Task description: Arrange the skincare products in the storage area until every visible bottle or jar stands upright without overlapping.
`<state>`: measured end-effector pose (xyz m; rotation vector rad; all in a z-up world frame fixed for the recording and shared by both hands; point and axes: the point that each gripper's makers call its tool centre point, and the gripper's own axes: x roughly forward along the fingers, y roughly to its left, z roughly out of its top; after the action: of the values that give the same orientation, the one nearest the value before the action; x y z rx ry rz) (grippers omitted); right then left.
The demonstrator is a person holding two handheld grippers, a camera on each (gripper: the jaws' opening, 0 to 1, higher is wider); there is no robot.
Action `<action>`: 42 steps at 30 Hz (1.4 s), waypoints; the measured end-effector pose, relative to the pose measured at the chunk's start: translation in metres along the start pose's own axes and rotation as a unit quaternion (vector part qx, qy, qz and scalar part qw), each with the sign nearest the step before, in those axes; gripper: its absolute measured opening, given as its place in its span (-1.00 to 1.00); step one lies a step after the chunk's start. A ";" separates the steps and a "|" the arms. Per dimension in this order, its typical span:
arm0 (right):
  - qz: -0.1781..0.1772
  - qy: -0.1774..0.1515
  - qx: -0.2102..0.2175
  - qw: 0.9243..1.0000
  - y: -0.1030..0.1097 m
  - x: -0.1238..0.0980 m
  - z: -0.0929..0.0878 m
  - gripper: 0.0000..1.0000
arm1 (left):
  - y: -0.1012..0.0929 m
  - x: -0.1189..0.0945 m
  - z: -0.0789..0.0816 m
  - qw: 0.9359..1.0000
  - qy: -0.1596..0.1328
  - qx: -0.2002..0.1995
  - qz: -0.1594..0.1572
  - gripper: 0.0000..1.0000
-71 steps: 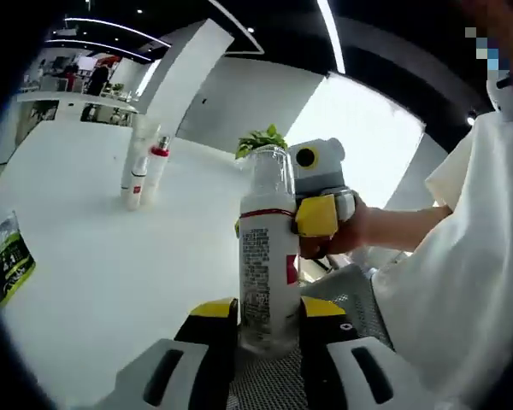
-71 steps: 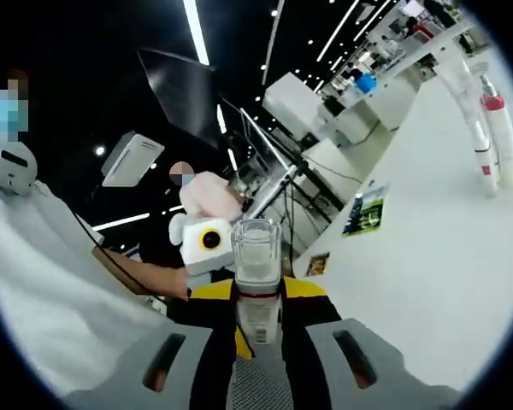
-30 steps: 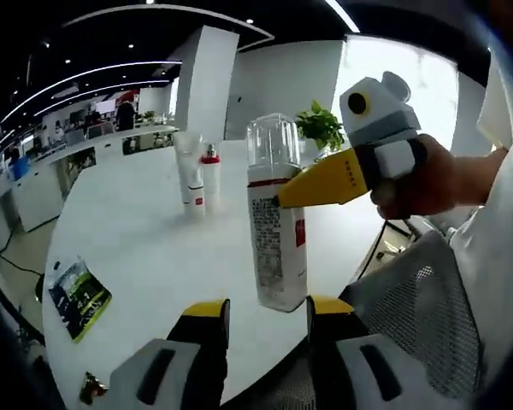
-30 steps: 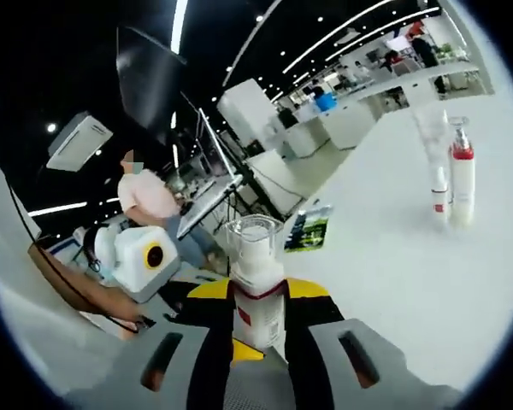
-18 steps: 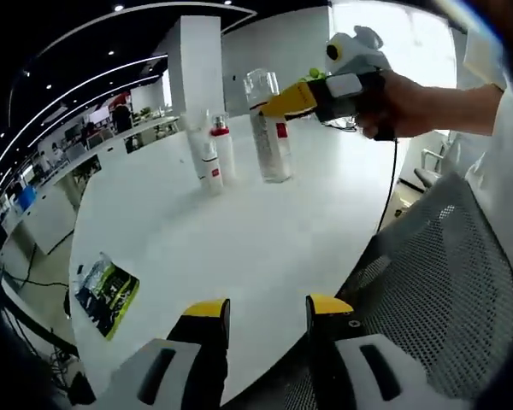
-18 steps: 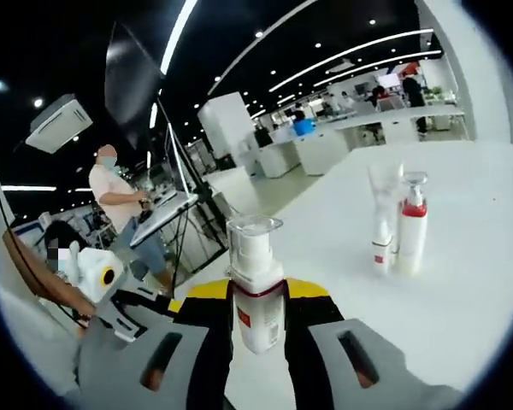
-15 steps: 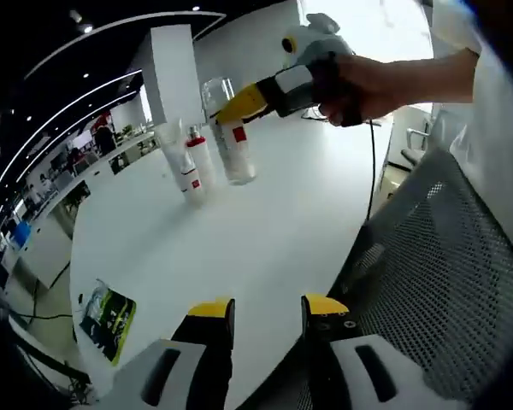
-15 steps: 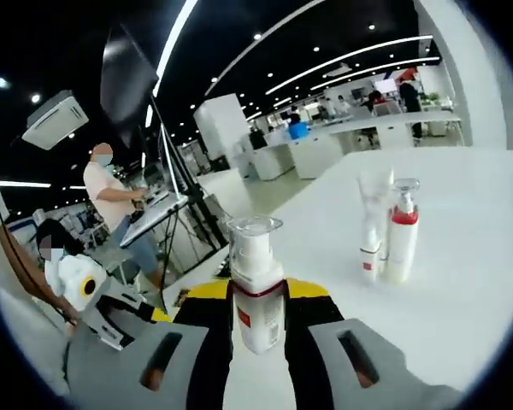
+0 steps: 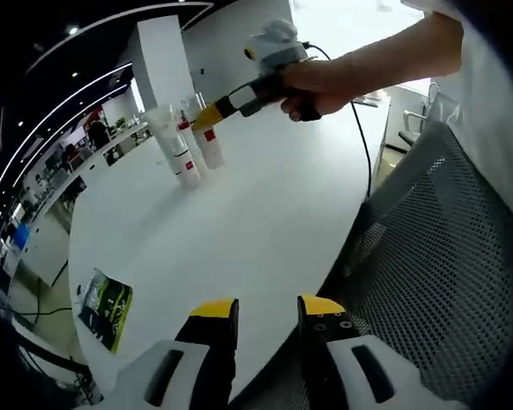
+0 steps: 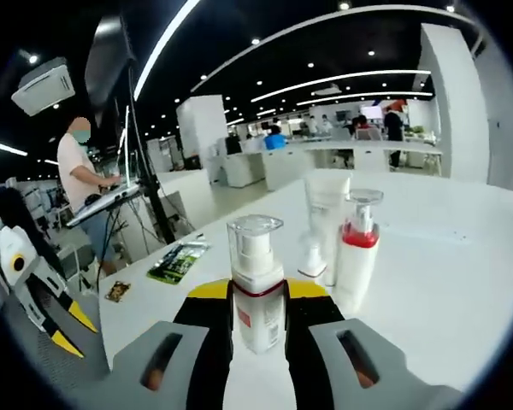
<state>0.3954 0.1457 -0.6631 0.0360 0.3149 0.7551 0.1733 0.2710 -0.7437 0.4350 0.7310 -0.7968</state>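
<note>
My right gripper [image 10: 256, 299] is shut on a white pump bottle [image 10: 256, 286] with a clear cap and a red band, held upright just over the white table [image 10: 445, 282]. Close ahead of it stand a white tube [image 10: 325, 218] and a red-collared pump bottle [image 10: 356, 256], both upright and side by side. In the left gripper view a hand holds the right gripper [image 9: 209, 112] with the bottle [image 9: 211, 143] beside the tube [image 9: 173, 141]. My left gripper [image 9: 268, 312] is open and holds nothing, back near the table's edge; it also appears as the left gripper [image 10: 71, 330] low at the left.
A green booklet [image 9: 107, 295] lies near the table's edge, with a small dark item [image 10: 117, 290] close to it. A grey mesh chair [image 9: 427, 282] stands against the table beside my left gripper. A person [image 10: 79, 171] stands at a desk in the background.
My left gripper let go of the bottle and drew back from the table. My right gripper carried the bottle forward, right up to the tube and the red-collared bottle.
</note>
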 end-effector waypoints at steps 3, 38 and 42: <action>-0.007 0.000 -0.027 1.000 -0.010 0.009 -0.003 -0.60 | -0.001 0.001 -0.001 1.000 0.001 0.000 -0.003 -0.44; -0.046 0.021 -0.128 0.991 -0.058 0.033 -0.044 -0.56 | -0.006 0.004 -0.008 1.000 0.021 -0.003 -0.020 -0.45; -0.047 0.030 -0.121 0.991 -0.059 0.035 -0.048 -0.55 | -0.005 0.004 -0.009 1.000 0.022 -0.003 -0.018 -0.45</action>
<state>0.4444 0.1224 -0.7261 -0.2300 0.2788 0.6967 0.1671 0.2713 -0.7529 0.4368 0.7838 -0.8199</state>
